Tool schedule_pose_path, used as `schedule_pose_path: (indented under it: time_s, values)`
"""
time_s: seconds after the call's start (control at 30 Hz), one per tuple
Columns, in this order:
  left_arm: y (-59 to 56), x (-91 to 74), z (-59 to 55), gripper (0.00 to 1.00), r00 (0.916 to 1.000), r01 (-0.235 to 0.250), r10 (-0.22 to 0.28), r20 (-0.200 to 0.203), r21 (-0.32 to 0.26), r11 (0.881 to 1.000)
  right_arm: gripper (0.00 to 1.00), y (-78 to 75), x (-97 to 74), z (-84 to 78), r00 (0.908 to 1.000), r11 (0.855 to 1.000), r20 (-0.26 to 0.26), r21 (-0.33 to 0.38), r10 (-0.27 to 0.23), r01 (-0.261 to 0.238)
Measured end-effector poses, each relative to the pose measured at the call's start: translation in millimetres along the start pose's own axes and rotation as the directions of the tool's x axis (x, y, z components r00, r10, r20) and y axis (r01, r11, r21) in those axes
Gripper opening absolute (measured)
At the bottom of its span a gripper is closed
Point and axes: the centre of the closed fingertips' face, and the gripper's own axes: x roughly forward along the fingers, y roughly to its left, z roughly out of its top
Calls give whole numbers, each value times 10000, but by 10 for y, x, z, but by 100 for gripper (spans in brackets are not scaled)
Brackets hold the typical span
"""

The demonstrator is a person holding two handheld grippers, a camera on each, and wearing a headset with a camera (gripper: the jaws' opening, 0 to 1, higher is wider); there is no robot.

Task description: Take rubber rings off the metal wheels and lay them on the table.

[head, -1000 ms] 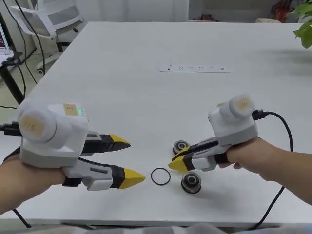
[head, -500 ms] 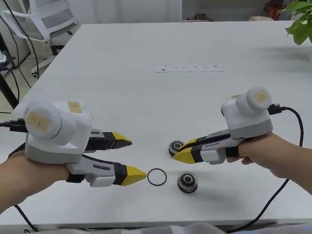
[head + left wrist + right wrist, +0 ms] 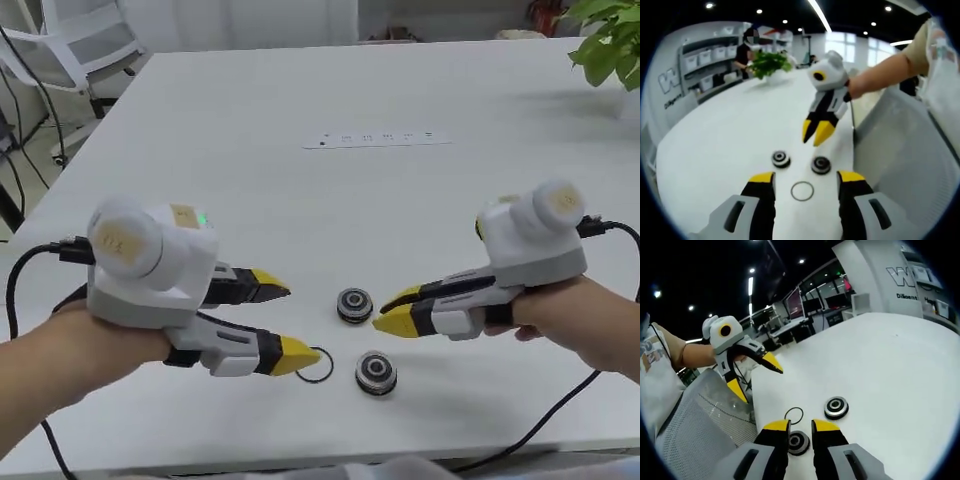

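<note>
Two metal wheels (image 3: 354,305), one rubber ring (image 3: 328,372) sat on tabletop (image 3: 300,200); left gripper (image 3: 292,322) jaws wide apart (right gripper (image 3: 399,309) barely).

I'm looking at a plain white worktop (image 3: 300,210) that runs well away from me. Three small things lie close together near its front edge. One loose black rubber ring (image 3: 332,364) lies flat on the bare surface with nothing inside it. Just to its right sits the nearer metal wheel (image 3: 376,372), close to the ring but not touching it. The farther wheel (image 3: 354,305) sits a little behind, apart from both. Each wheel shows a dark outer band around a metal centre. Well beyond them, near the middle, a row of sockets (image 3: 375,139) lies flat. A leafy plant (image 3: 769,64) stands at the far corner.
</note>
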Motion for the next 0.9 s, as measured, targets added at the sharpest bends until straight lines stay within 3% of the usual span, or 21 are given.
schedule_pose_path:
  time_s: [0.47,0.9]
  values:
    - [-58,244,-55,48,9985,471,-470,-273,29,9989,15,49,-24,-237,9995,9999,-312,-57,81,-83]
    - [-119,465,-115,44,9943,879,-873,-619,67,9961,17,67,15,-459,9959,9983,-898,-565,80,-131]
